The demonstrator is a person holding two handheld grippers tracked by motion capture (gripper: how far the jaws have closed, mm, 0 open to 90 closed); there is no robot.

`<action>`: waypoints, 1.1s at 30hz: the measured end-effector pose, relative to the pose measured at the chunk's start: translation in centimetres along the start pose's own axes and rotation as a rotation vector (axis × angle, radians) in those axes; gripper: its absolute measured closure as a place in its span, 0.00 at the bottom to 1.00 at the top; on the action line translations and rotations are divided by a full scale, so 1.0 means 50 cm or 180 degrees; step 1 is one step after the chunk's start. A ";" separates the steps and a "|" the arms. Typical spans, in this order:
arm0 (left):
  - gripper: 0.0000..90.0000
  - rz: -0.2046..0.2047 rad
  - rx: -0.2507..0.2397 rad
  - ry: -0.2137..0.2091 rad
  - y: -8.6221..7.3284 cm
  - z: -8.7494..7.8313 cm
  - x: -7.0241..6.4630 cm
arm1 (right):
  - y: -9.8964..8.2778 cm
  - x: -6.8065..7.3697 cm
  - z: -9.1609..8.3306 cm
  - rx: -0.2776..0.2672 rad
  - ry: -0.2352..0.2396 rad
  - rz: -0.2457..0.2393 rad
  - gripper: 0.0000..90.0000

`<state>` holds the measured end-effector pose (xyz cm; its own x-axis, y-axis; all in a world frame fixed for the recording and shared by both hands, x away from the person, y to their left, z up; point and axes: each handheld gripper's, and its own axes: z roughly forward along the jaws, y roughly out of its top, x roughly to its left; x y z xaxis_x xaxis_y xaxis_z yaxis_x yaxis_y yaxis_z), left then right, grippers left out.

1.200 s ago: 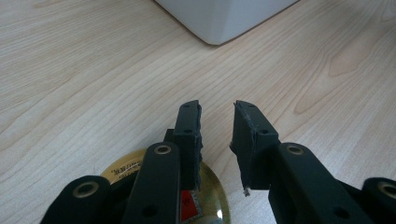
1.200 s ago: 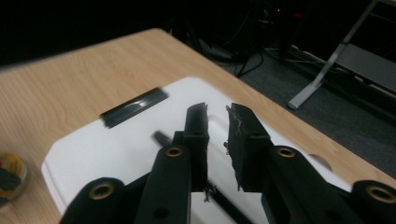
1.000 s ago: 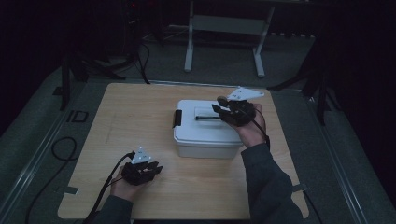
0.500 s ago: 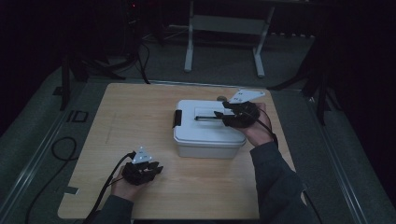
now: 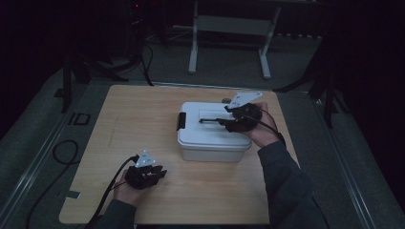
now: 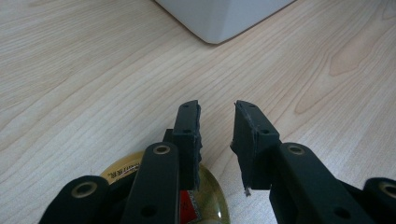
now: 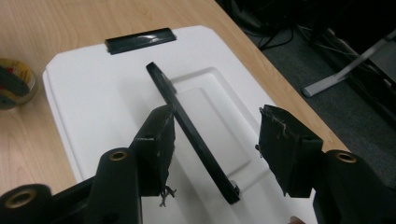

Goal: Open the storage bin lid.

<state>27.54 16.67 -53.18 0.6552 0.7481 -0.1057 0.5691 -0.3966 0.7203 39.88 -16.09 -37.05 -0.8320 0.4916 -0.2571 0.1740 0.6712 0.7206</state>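
A white lidded box [image 5: 205, 140] stands right of the middle of the wooden table [image 5: 138, 114]. Its black handle [image 7: 187, 126] stands up from the lid [image 7: 93, 93], and a black latch [image 7: 140, 39] closes the far end. My right gripper [image 7: 217, 116] hovers over the lid with the handle between its jaws, nearer the left one. The jaws have just been opening and neither pad presses on the handle. Near the table's front left, my left gripper [image 6: 217, 109] rests open with nothing between its pads. A round yellow tin [image 6: 210, 205] lies under its body.
A corner of the box [image 6: 224, 18] lies ahead of the left gripper across bare wood. A round yellowish thing [image 7: 14, 81] sits on the table beside the box. Beyond the table, white stand legs [image 5: 229, 28] rest on the dark floor, and cables [image 5: 62, 152] lie at the left.
The right forearm has swung a little to the right while its gripper stays over the lid's handle. The left gripper has not moved.
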 end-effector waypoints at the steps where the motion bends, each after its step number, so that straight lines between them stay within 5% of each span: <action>1: 0.79 0.0004 0.0002 -0.0002 0.000 0.000 0.000 | 0.001 0.001 0.001 0.0035 0.0010 -0.0020 0.50; 6: 0.79 0.0003 0.0004 -0.0006 0.000 0.000 0.000 | 0.007 0.003 0.008 0.0220 0.0045 -0.0157 0.49; 33: 0.78 0.0003 0.0019 -0.0009 0.000 0.001 0.001 | 0.043 0.002 0.021 0.0645 0.0097 -0.0655 0.59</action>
<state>27.57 16.68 -53.22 0.6571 0.7462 -0.1071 0.5714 -0.4004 0.7163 40.72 -13.99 -36.22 -0.8757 0.3187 -0.3628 0.0989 0.8538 0.5111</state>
